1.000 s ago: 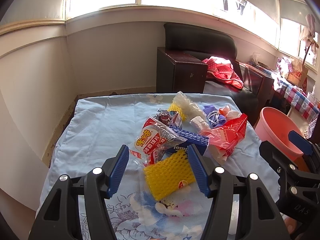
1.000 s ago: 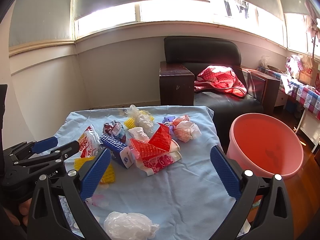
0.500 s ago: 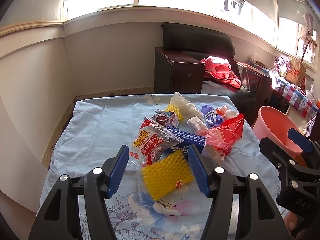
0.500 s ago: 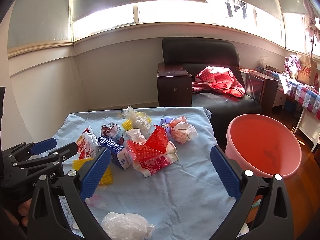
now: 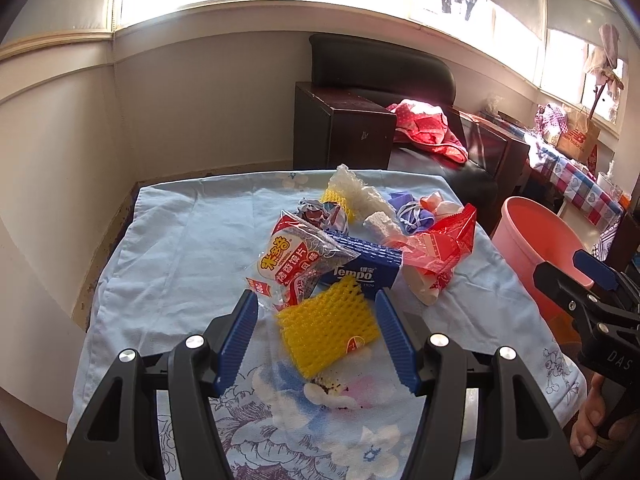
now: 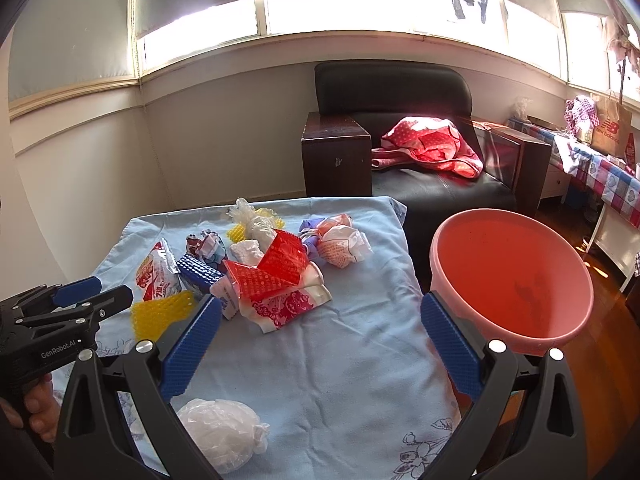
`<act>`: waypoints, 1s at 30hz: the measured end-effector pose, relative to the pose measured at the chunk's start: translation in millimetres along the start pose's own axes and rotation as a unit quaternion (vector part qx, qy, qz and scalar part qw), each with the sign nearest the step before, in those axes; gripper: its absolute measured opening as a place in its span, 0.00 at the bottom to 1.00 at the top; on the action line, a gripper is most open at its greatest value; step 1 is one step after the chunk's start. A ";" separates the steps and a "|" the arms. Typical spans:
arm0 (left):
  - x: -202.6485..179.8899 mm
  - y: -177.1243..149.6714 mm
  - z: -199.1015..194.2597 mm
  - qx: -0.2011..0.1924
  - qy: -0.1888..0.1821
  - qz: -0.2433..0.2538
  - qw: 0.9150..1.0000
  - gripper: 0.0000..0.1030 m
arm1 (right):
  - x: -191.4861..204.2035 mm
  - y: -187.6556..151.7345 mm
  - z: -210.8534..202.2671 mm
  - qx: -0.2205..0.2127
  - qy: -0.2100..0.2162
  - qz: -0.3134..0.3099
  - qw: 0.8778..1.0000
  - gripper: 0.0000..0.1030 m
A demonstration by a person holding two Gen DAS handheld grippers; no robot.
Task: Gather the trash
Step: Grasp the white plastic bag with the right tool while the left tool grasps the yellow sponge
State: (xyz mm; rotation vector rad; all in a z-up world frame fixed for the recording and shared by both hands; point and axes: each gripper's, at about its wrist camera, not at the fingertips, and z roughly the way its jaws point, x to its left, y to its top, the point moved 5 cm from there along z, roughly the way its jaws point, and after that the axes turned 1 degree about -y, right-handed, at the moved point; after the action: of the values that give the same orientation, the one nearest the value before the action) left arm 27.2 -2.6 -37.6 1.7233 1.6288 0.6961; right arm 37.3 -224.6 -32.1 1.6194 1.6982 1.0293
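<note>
Left gripper [image 5: 316, 334] sat spread, blue pads flanking the yellow foam fruit net [image 5: 328, 326] but not touching it; nothing held. Net lay on the blue floral tablecloth [image 5: 180, 256], its far edge against the Tempo tissue pack [image 5: 362, 266] and a rice-cracker wrapper [image 5: 294, 262]. Likely very light, soft and springy; it should crush under the pads, so a pinch across its flat middle looked best. Red plastic bag [image 5: 438, 242] just beside to the right, thin and probably slippery. Pink bucket [image 5: 536, 236] stood off the table's right edge.

Right view: right gripper [image 6: 320, 340] wide apart and empty, above bare cloth near the table's right edge. Bucket mouth close beside its right pad, unobstructed. A knotted white plastic bag [image 6: 218, 438] lay at the near edge by the left pad, well apart from the main litter heap. Open cloth between heap and bucket gave a clear carrying path.
</note>
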 end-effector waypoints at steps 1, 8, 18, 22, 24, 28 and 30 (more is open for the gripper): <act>1.2 -1.3 -0.9 0.002 0.001 0.003 1.000 0.59 | -0.4 -1.9 -0.4 0.006 0.005 -0.001 1.000 0.97; 1.8 -21.1 -1.4 0.024 -0.015 0.011 1.000 0.59 | 8.2 -16.3 -6.6 0.047 0.075 -0.022 0.996 0.97; -0.7 -32.2 33.3 0.074 -0.018 0.006 0.997 0.59 | 45.6 -49.8 5.3 0.143 0.214 -0.058 0.965 0.93; -0.2 -35.4 50.1 0.091 -0.012 0.002 0.996 0.47 | 52.4 -59.6 11.0 0.173 0.244 -0.058 0.952 0.88; 1.9 -38.3 56.0 0.103 -0.016 -0.009 0.994 0.37 | 51.2 -61.0 12.2 0.181 0.262 -0.045 0.947 0.88; 5.9 -42.1 61.2 0.108 -0.021 -0.024 0.994 0.15 | 42.2 -59.9 11.1 0.187 0.306 0.003 0.933 0.88; 6.7 -41.7 59.7 0.103 -0.024 -0.025 0.994 0.09 | 39.9 -60.9 13.0 0.193 0.304 0.010 0.933 0.88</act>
State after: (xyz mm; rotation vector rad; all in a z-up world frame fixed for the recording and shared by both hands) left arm 46.2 -1.6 -108.2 1.8217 1.7556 0.4724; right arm 10.5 -181.4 -85.8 1.6525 2.4215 1.3716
